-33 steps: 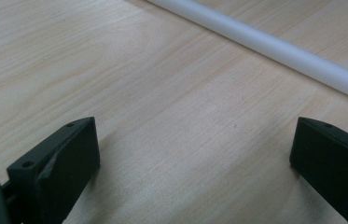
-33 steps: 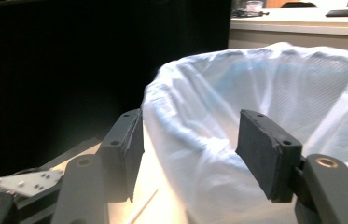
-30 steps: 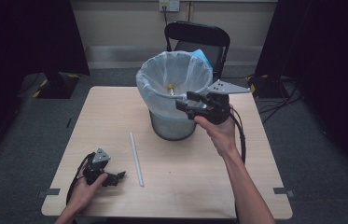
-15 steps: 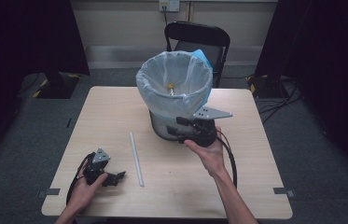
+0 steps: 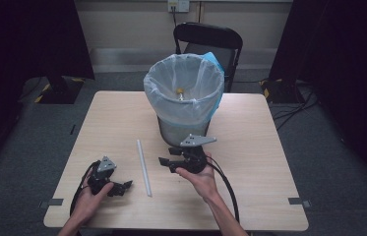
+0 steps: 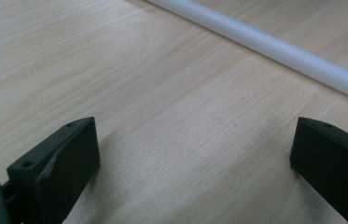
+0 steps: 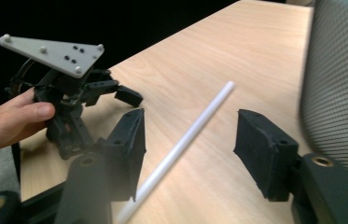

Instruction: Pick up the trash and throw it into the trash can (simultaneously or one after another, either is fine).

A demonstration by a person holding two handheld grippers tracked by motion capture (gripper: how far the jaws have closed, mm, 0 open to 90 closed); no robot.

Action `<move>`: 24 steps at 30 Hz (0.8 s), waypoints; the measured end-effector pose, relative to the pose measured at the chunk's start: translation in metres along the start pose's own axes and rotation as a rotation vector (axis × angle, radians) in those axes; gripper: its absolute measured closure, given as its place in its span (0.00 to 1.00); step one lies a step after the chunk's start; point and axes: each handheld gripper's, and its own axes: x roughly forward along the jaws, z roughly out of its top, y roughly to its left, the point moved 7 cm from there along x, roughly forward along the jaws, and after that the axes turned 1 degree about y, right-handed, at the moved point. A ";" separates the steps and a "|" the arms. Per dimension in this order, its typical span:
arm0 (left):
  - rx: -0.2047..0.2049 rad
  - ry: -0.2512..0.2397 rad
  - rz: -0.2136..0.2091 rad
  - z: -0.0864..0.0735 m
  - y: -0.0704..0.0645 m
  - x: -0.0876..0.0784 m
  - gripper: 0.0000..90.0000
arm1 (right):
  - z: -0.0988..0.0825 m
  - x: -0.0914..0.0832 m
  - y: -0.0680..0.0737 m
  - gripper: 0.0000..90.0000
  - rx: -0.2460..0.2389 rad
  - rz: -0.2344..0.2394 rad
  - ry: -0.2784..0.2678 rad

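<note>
A thin white tube point(image 5: 143, 167) lies on the wooden table point(image 5: 269, 147), running front to back between my two grippers. My left gripper point(image 5: 122, 189) rests near the front left, its jaws open point(image 6: 192, 135) on bare wood with the tube point(image 6: 274, 46) just beyond them. My right gripper point(image 5: 166, 165) hovers low in front of the bin, pointing left at the tube. Its jaws point(image 7: 190, 126) are open and have just been opening further. The tube point(image 7: 195, 126) lies below and ahead of them, not gripped. Beyond it sits the left gripper point(image 7: 115, 91) in a hand.
A mesh bin point(image 5: 183, 93) with a white liner stands at the table's middle back, a small yellow object point(image 5: 180, 91) inside it. Its wall point(image 7: 339, 84) is close on the right gripper's right. A black chair point(image 5: 208, 39) stands behind the table.
My right gripper has come down from beside the bin's rim to low over the table in front of the bin. The left gripper and the tube have stayed put.
</note>
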 end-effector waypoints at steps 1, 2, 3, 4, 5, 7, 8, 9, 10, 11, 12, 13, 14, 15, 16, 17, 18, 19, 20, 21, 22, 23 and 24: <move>-0.001 -0.002 -0.002 0.000 0.000 0.000 0.01 | -0.002 0.003 0.002 0.46 0.000 0.007 0.000; -0.001 -0.001 -0.001 0.000 0.000 0.000 0.01 | -0.005 0.006 0.003 0.45 -0.003 0.003 0.007; -0.001 -0.001 -0.001 0.000 0.000 0.000 0.01 | -0.008 0.010 0.005 0.44 -0.009 -0.002 0.019; -0.001 -0.002 -0.001 0.000 0.000 0.000 0.01 | -0.011 0.013 0.006 0.44 -0.004 0.005 0.028; -0.002 -0.002 -0.001 0.000 0.000 0.000 0.01 | -0.015 0.017 0.008 0.43 -0.003 0.008 0.039; -0.001 -0.002 -0.001 0.000 0.000 0.000 0.01 | -0.022 0.025 0.011 0.42 -0.005 0.012 0.063; -0.002 -0.001 0.000 0.000 0.000 0.000 0.01 | -0.026 0.029 0.012 0.42 -0.006 0.013 0.072; -0.002 -0.002 -0.001 0.000 0.000 0.000 0.01 | -0.029 0.032 0.013 0.42 -0.006 0.011 0.083; 0.002 -0.001 0.000 0.000 0.000 0.000 0.01 | -0.033 0.036 0.015 0.42 -0.005 0.017 0.089; 0.002 -0.001 0.000 0.000 0.000 0.000 0.01 | -0.036 0.039 0.016 0.42 -0.004 0.020 0.099; 0.002 -0.001 0.000 0.000 0.000 0.000 0.01 | -0.039 0.043 0.017 0.42 -0.002 0.018 0.109; 0.003 -0.001 0.000 0.000 0.000 0.000 0.01 | -0.043 0.047 0.017 0.42 -0.001 0.018 0.117; 0.002 -0.001 0.000 0.000 0.000 0.000 0.01 | -0.046 0.050 0.018 0.43 0.002 0.020 0.125; 0.001 -0.001 0.000 0.000 0.000 0.000 0.01 | -0.048 0.054 0.019 0.43 -0.002 0.020 0.129; 0.003 -0.001 0.000 0.000 0.000 0.000 0.01 | -0.051 0.057 0.020 0.44 -0.006 0.015 0.137; 0.001 -0.001 0.001 0.000 0.000 0.000 0.01 | -0.054 0.060 0.021 0.44 -0.013 0.009 0.148; 0.002 0.000 0.000 0.000 0.000 0.000 0.01 | -0.057 0.064 0.021 0.45 -0.020 0.005 0.164; 0.002 -0.001 0.000 0.000 0.000 0.000 0.01 | -0.059 0.067 0.021 0.45 -0.025 0.001 0.172; 0.002 -0.001 -0.001 0.000 0.000 0.000 0.01 | -0.062 0.070 0.022 0.45 -0.022 -0.002 0.179; 0.002 0.000 0.000 0.000 0.000 0.000 0.01 | -0.063 0.074 0.022 0.45 -0.019 -0.001 0.184; 0.002 -0.001 0.000 0.000 0.000 0.000 0.01 | -0.065 0.076 0.021 0.46 -0.027 -0.008 0.192; 0.002 0.000 0.001 0.000 0.000 0.000 0.01 | -0.066 0.079 0.022 0.46 -0.035 -0.015 0.199; 0.001 -0.001 0.000 0.000 0.000 0.000 0.01 | -0.067 0.082 0.022 0.46 -0.038 -0.019 0.208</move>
